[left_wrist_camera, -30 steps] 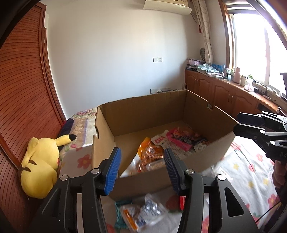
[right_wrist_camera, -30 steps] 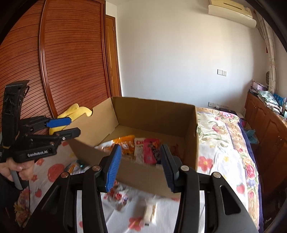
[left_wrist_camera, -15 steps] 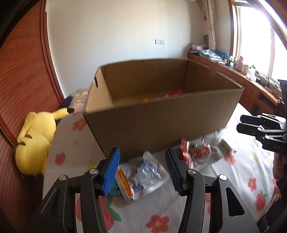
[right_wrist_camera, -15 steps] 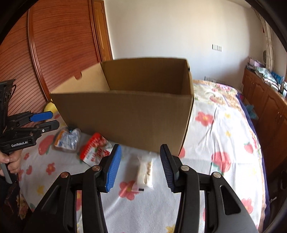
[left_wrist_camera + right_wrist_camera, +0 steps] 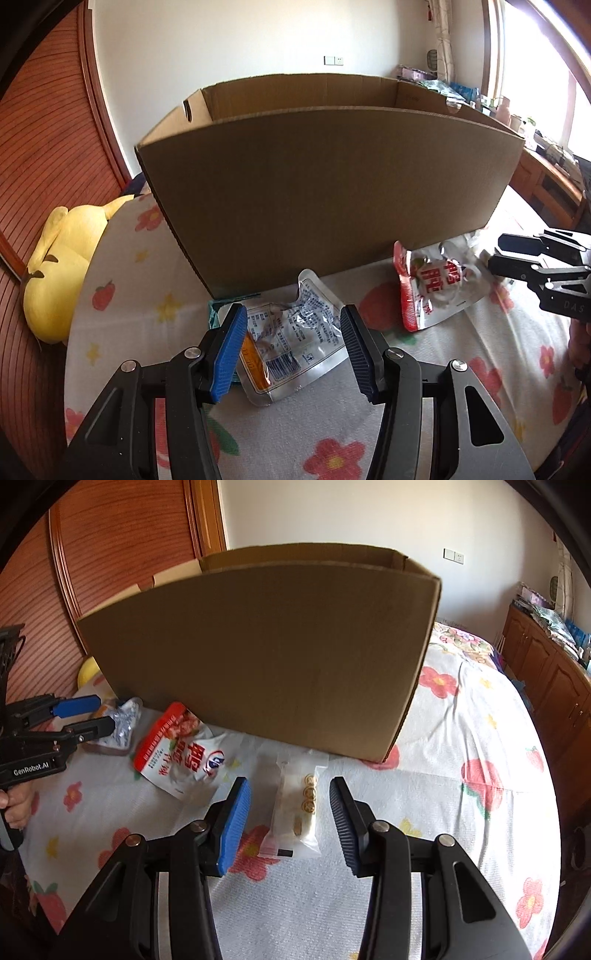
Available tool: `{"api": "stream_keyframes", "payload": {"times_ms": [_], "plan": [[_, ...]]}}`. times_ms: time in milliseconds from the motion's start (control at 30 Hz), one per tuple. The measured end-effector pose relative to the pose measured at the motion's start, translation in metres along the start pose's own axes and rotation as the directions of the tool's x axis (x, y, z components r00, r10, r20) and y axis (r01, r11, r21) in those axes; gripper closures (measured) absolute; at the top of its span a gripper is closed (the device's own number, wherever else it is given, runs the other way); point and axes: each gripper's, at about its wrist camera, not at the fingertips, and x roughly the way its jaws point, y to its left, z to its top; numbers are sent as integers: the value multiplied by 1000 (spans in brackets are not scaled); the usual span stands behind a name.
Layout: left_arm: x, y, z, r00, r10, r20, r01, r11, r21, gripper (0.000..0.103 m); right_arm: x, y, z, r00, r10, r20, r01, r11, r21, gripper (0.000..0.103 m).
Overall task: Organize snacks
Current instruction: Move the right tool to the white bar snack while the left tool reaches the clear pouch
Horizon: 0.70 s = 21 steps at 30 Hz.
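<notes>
A big open cardboard box (image 5: 325, 184) stands on the flowered bedspread; its inside is hidden from here. In front of it lie three snacks. A silver packet with an orange strip (image 5: 295, 343) lies flat between the fingers of my left gripper (image 5: 293, 310), which is open and not pressing it. A red-and-white pouch (image 5: 181, 753) lies in the middle. A clear packet of pale pastry (image 5: 297, 812) lies between the fingers of my right gripper (image 5: 288, 782), also open with gaps on both sides. Each gripper shows at the edge of the other's view: right gripper (image 5: 495, 253), left gripper (image 5: 107, 712).
A yellow plush toy (image 5: 59, 266) lies at the bed's left edge by the wooden wardrobe doors (image 5: 37, 129). A teal packet (image 5: 214, 314) peeks out at the box's near corner. Wooden cabinets (image 5: 546, 679) line the right wall. Bedspread (image 5: 461, 775) extends to the right of the box.
Both grippers have sunk from above the box to just over the bed in front of it. The box's contents have dropped out of sight, and a packet now lies between each pair of fingers.
</notes>
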Motion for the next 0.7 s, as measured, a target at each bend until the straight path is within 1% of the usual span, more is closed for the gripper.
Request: {"api": "stream_keyframes", "payload": {"times_ms": [67,167,300,400,533,667,700], "plan": [[3,0,-2,1000,2,-7,-2,1000,-4,48,5,0,-2,1000,-5,-21,5,1000,-1,57],[7,-2,-2,1000,10,-2,-10,1000,4,48,7,-2,-3,999,-16,-30,16,1000,3,57],[8,-5,-4,1000,10,5,-10,1000,7,44,10,-3,-3,999,-21,-42,21,1000,4,57],[14,-5,-7,999,32,12,-32,999,21,40,11,2,-3,998,-40,-44,39,999,-12,57],[17,-8,-7,999,36,10,-36,999,33,38,11,3,-3,998,-49,-46,48,999,-19,57],[19,-12,-6,999,33,1,-33,998,58,30,11,4,-3,997,-54,-47,54,998,-21,57],[19,-14,-7,999,39,-1,-38,997,68,29,11,5,-3,997,-59,-47,58,998,-24,57]]}}
